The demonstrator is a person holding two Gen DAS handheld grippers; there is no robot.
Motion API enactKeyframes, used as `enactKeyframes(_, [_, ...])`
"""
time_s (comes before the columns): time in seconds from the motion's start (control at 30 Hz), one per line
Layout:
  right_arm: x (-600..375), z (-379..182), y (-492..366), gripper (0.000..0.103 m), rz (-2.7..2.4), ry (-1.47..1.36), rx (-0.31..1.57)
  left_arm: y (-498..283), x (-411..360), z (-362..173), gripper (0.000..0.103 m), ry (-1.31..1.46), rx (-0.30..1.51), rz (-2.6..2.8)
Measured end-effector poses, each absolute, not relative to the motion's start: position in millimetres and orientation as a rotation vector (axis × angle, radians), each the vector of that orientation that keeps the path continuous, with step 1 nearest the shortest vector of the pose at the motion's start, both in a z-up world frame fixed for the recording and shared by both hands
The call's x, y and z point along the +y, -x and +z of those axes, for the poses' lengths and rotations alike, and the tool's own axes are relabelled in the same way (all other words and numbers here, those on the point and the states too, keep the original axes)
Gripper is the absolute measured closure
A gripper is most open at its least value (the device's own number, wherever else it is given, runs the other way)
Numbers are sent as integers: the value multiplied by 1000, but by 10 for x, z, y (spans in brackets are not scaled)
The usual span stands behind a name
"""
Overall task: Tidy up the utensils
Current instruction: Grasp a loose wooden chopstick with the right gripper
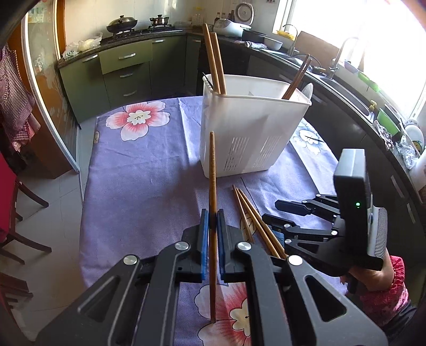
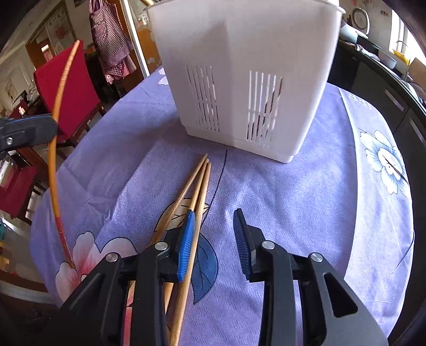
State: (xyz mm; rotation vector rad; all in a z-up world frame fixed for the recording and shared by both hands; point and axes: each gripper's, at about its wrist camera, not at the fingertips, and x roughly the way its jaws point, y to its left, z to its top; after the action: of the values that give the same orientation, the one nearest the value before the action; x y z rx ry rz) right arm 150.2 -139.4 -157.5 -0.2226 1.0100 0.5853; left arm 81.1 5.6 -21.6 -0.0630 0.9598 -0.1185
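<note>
Clamped between the blue pads of the left hand-held gripper point(image 1: 212, 226), one wooden chopstick point(image 1: 212, 191) is held at frame centre, while three loose chopsticks point(image 2: 198, 183) lie beneath the released right hand-held gripper point(image 2: 213, 221), below the white utensil holder point(image 2: 239, 79).

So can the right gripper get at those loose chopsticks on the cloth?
Probably yes: the right gripper is open just above the loose chopsticks, nothing between them; they lie under its left finger, so it needs a small sideways shift.

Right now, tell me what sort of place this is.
A home kitchen, most likely: a stove with a lidded wok on the far counter, a sink faucet under the window, and a rice cooker beside them.
</note>
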Motion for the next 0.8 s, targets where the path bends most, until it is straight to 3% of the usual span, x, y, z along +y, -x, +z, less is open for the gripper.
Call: enactKeyframes(0.8, [-1058, -1679, -1550, 72, 549, 363, 1073, -601, 175, -108, 97, 74, 904, -136])
